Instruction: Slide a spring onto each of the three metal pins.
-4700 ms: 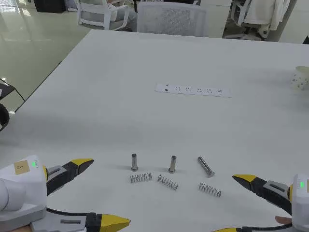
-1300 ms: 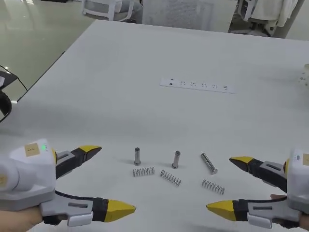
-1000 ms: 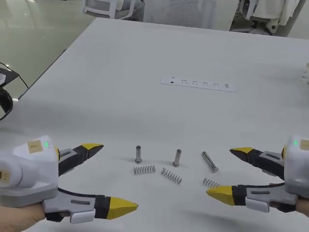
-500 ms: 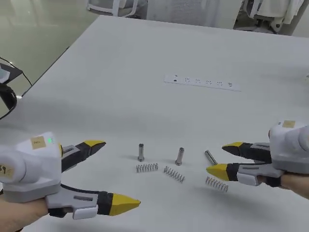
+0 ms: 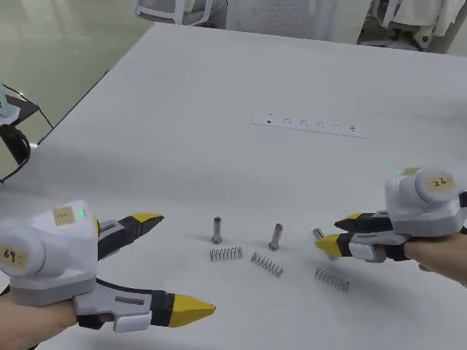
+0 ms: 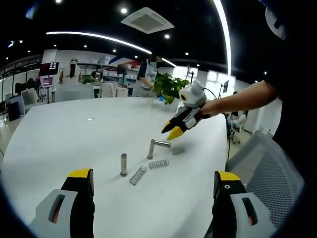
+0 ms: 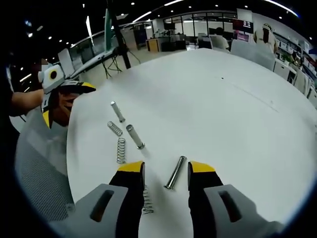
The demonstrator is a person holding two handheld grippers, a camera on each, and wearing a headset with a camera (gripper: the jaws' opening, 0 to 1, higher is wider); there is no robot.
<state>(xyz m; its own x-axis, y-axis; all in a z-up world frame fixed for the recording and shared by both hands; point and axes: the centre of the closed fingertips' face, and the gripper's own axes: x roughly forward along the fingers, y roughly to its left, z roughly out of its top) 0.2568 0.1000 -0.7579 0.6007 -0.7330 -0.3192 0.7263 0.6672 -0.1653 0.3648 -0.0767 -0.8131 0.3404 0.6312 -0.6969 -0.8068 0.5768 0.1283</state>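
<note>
Our right tongs (image 5: 334, 233) have swung in over the counter (image 5: 292, 73) and narrowed. They are still open, jaws straddling the lying pin (image 7: 175, 172), so we judge pickup comes next. Our left tongs (image 5: 182, 264) gape wide, short of the upright pins (image 5: 217, 229) and the springs (image 5: 267, 264). A power strip (image 5: 310, 125) lies beyond the tongs, with chairs (image 5: 175, 9) behind it.

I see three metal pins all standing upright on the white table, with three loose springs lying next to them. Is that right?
Not quite. Two pins stand upright, but the third pin lies on its side between the tips of the right tongs, as the right gripper view shows. The three springs do lie loose on the white table.
</note>
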